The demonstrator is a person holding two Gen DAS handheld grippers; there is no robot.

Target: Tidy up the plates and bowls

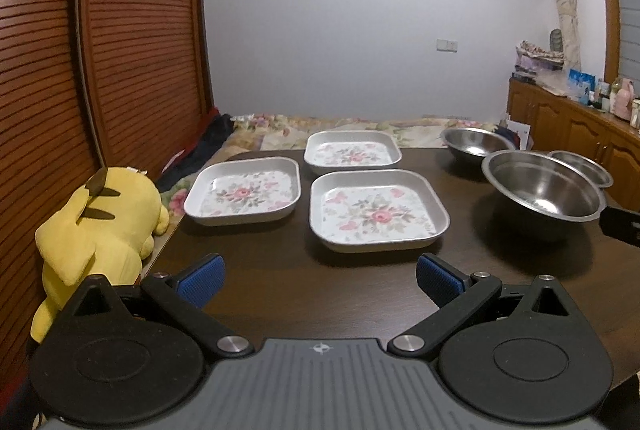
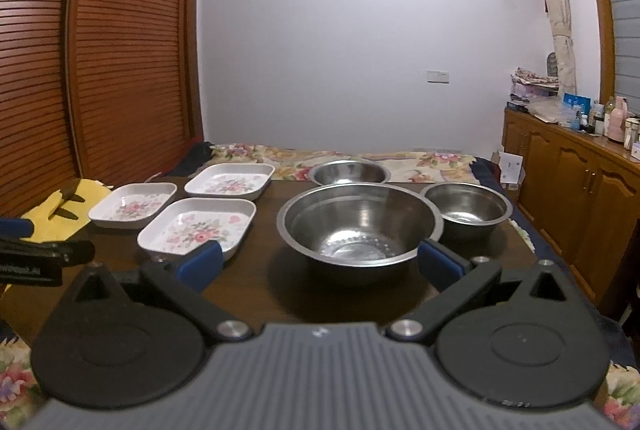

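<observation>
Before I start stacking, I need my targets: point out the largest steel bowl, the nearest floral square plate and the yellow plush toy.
Largest round steel bowl (image 2: 352,230), right wrist view, inner wall.
Nearest floral square plate (image 1: 378,216), left wrist view, flower centre.
Yellow plush toy (image 1: 108,226), left wrist view, back.

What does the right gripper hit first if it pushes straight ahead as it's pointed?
Most likely the large steel bowl: it sits centred ahead of the open right gripper, between its blue fingers. Nothing lies in front of it on the table. If the gripper is high enough, it could pass over the rim; depth is unclear.
</observation>
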